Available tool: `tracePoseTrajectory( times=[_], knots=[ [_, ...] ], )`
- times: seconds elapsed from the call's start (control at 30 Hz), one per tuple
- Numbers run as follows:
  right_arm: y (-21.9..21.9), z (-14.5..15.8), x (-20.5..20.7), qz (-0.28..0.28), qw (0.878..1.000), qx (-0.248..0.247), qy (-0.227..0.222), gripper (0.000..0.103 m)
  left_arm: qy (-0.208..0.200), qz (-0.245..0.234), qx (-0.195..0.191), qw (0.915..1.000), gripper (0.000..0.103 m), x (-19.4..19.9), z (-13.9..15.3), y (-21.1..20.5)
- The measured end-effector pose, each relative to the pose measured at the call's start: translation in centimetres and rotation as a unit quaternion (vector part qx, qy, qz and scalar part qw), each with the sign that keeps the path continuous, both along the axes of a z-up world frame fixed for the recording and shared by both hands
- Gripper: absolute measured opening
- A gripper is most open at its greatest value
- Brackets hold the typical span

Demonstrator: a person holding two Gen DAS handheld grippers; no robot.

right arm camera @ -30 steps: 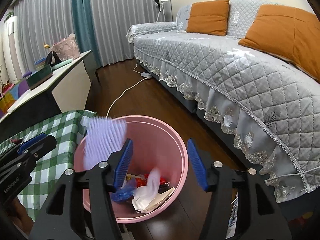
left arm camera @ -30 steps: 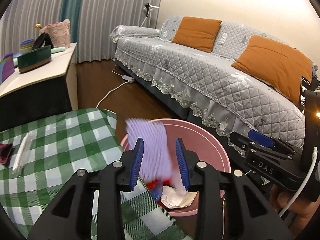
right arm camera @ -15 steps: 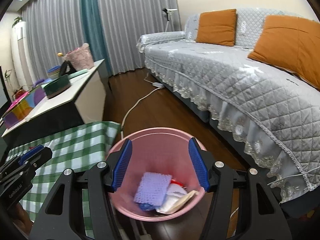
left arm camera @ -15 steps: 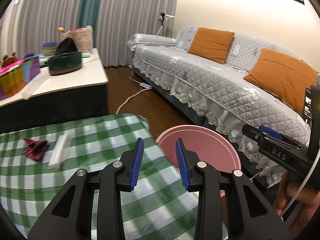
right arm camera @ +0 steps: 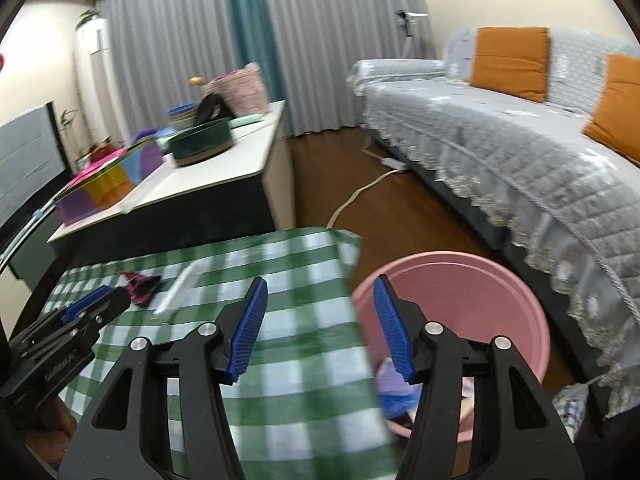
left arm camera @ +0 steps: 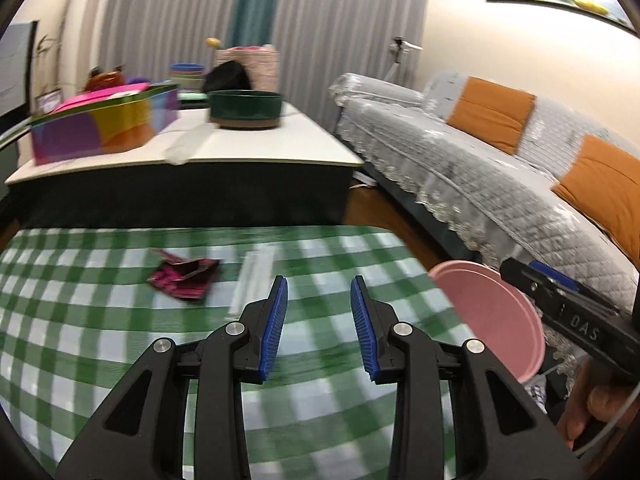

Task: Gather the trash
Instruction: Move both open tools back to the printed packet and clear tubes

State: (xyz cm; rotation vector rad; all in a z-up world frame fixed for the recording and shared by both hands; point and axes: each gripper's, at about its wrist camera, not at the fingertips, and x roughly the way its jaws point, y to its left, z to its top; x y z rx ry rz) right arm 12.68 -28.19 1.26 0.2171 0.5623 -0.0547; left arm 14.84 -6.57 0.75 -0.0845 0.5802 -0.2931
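Holding purple and blue scraps, pink bin [right arm camera: 472,280], left gripper [left arm camera: 319,312] parted, empty, right gripper [right arm camera: 320,320] closing, empty.

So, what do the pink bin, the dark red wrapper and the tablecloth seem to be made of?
Pink bin: likely plastic, with smooth matte walls and one even colour.
Dark red wrapper: probably thin foil or plastic film, crumpled and a little shiny; blur leaves it open.
Tablecloth: green and white checks, probably woven fabric or vinyl; it drapes over the table corner.
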Motion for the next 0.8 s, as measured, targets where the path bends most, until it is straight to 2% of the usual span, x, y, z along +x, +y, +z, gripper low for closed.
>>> tracePoseTrajectory(
  times=[0.13,0.37,0.57,0.8],
  knots=[
    [2.6,-0.6,1.9,0.028,1.0,0.009,0.009,0.044,0.001,0.038,-0.007,0.9993,0.032,1.0,-0.3,3.3],
    [7.3,-1.2,5.0,0.071,0.997,0.026,0.015,0.042,0.013,0.082,-0.012,0.9965,0.032,2.6,-1.3,7.3],
    [10.1,-2.5,7.7,0.093,0.994,0.044,0.033,0.042,0.026,0.105,-0.019,0.9939,0.032,4.4,-2.2,9.3],
    [12.7,-3.9,11.0,0.123,0.989,0.051,0.06,0.043,0.038,0.111,-0.026,0.9928,0.032,7.1,-2.9,9.7]
  ],
)
